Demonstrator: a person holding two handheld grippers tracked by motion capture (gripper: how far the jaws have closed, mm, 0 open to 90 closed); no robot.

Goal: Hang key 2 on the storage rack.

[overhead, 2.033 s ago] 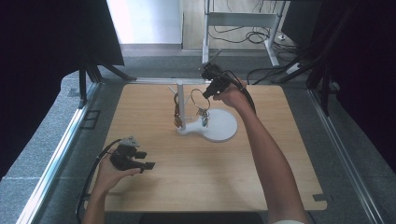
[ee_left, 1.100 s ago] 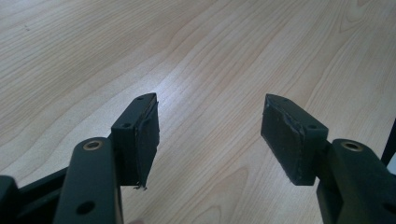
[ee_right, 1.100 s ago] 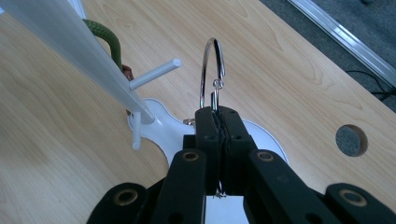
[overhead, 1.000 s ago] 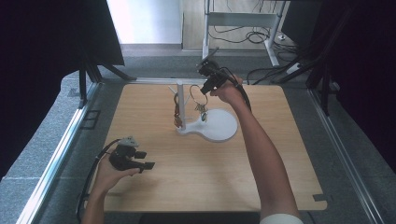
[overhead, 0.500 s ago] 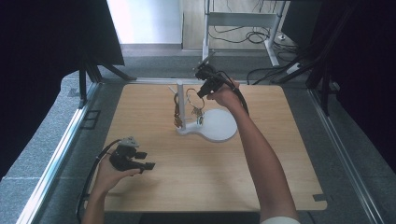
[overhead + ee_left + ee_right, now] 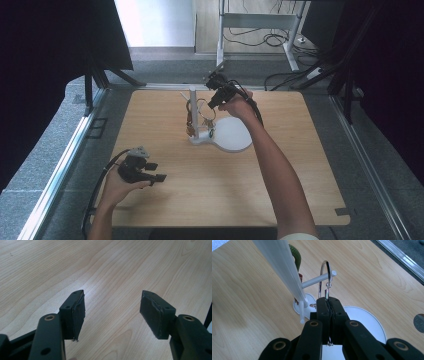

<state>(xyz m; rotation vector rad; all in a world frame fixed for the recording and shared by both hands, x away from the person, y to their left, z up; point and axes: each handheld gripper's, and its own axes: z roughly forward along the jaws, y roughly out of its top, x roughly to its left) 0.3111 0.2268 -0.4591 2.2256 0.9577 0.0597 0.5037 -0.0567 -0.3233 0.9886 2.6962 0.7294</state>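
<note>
Two grippers appear in the high view. At lower left, the left gripper (image 6: 150, 172) rests on the table (image 6: 300, 190), jaws apart and empty. At upper centre, we see the right gripper (image 6: 214, 97) clamped on a metal ring (image 6: 325, 277) threaded over a peg (image 6: 318, 280) of the white stand (image 6: 192, 112). We judge hanging nearly done; release remains. The stand's round dish (image 6: 235, 135) looks bare.

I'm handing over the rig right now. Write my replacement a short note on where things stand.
Right claw: shut on the silver metal ring, whose loop sits around a white peg of the white plastic stand.
Left claw: open, nothing between its pads, low over the wooden table near its front left.
Done: ring is at the peg.
Left: I can't tell whether it goes on or off; finish, then release.
</note>
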